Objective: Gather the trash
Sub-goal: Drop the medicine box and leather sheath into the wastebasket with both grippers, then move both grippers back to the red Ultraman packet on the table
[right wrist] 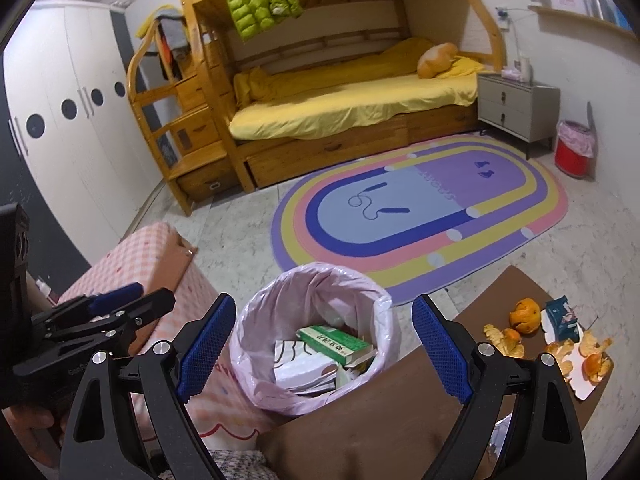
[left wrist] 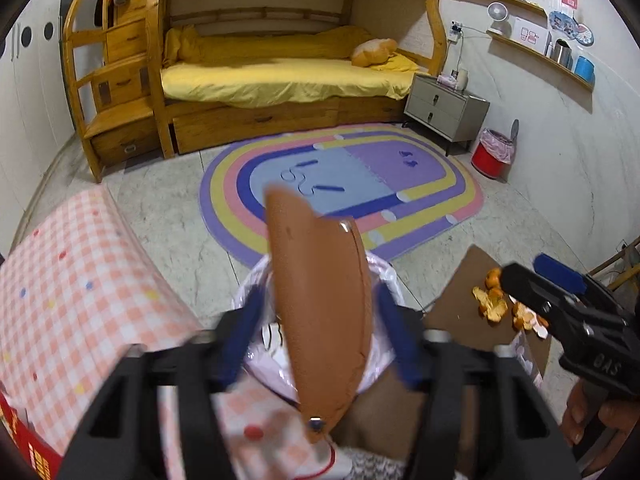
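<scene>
My left gripper stands open over the waste bin with a pink liner. A brown leather-like piece with metal studs is upright and blurred between the jaws, and the blue pads stand clear of both its sides. In the right wrist view the same bin holds a green box and white papers. My right gripper is open and empty above it, with the left gripper to its left. Orange peels, a tangerine and a blue wrapper lie on the brown table.
A pink checked box stands left of the bin. On the floor beyond lies a striped oval rug, then a wooden bunk bed and a grey nightstand. A red bin stands by the right wall.
</scene>
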Demonstrator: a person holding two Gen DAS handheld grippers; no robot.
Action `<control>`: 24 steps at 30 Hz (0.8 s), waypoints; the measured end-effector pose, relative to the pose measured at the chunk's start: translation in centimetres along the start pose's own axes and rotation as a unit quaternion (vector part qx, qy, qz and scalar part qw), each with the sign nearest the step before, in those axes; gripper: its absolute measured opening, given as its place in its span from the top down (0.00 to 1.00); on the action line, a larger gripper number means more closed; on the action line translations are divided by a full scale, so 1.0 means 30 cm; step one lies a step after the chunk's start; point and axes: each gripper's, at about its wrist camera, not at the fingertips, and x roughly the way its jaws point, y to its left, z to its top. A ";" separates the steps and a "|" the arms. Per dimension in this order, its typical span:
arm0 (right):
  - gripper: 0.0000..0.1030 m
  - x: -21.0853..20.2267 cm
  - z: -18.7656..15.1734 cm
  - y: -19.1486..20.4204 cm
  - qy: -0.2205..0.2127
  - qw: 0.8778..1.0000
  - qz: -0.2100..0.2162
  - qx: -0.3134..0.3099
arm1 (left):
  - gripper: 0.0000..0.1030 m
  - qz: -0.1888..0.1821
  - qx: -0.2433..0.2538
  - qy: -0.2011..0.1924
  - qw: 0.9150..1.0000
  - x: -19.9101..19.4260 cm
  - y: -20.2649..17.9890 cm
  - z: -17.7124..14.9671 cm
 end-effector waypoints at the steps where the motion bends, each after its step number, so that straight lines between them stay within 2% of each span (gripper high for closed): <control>1: 0.14 0.001 -0.001 -0.006 -0.001 1.000 -0.002 0.001 | 0.27 0.004 -0.001 -0.009 1.000 -0.006 -0.002 0.005; 5: 0.14 0.007 -0.011 -0.016 0.002 1.000 -0.004 0.003 | 0.27 0.021 -0.013 -0.019 1.000 -0.040 0.037 -0.007; 10: 0.14 0.004 -0.029 0.019 0.010 1.000 0.011 -0.003 | 0.27 0.053 -0.038 -0.012 0.998 -0.093 0.108 -0.061; 20: 0.14 -0.093 -0.029 0.159 0.000 0.998 0.045 -0.041 | 0.26 0.091 -0.080 -0.024 0.992 -0.262 0.227 -0.145; 24: 0.14 -0.136 -0.042 0.252 -0.002 0.995 0.069 -0.078 | 0.26 0.102 -0.094 -0.034 0.990 -0.349 0.260 -0.203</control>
